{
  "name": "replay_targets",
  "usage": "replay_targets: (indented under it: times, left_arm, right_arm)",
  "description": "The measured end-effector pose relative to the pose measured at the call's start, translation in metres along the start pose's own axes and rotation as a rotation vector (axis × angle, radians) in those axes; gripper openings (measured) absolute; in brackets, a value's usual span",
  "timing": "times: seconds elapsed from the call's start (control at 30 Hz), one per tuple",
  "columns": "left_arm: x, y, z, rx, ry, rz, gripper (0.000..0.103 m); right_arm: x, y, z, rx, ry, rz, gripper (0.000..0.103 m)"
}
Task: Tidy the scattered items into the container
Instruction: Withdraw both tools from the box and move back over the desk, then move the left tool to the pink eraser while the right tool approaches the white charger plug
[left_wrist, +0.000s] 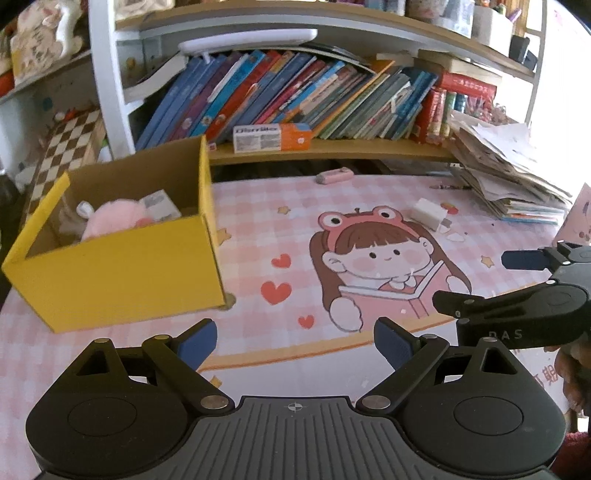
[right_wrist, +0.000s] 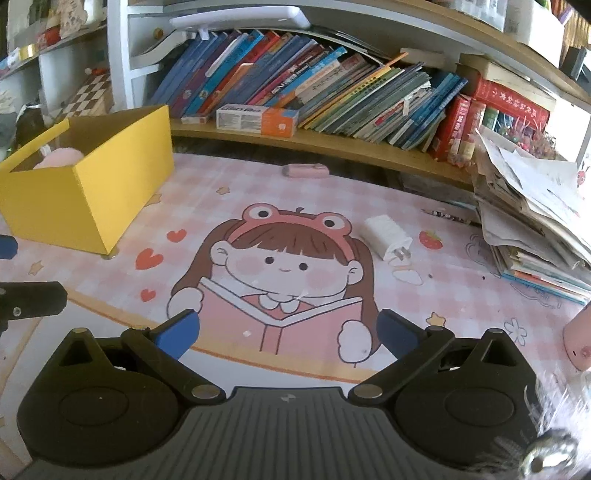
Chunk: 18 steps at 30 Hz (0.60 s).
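Both hand-held grippers, left (left_wrist: 295, 341) and right (right_wrist: 288, 332), hung empty with jaws apart over the counter (right_wrist: 461, 310). Yellow box (right_wrist: 88, 192) sat upper left; the white charger (right_wrist: 388, 238), right of centre, looked next to collect.

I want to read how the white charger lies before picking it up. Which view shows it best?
The right wrist view: the charger lies nearer and larger there, prongs pointing toward the camera, on the mat beside the strawberry print. The left wrist view shows it smaller and farther off, with the prongs harder to make out.
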<state>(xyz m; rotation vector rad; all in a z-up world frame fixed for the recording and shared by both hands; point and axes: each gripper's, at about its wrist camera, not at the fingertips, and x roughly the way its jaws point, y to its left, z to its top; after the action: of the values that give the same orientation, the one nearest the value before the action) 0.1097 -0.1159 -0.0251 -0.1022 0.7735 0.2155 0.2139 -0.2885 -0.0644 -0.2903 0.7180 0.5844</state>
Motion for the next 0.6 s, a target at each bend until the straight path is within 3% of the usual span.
replay_targets:
  times: [0.6]
  left_arm:
    - [0.026, -0.039, 0.062, 0.090, -0.087, -0.054, 0.094]
  right_arm:
    - [0.028, -0.055, 0.017, 0.051, -0.026, -0.042, 0.103]
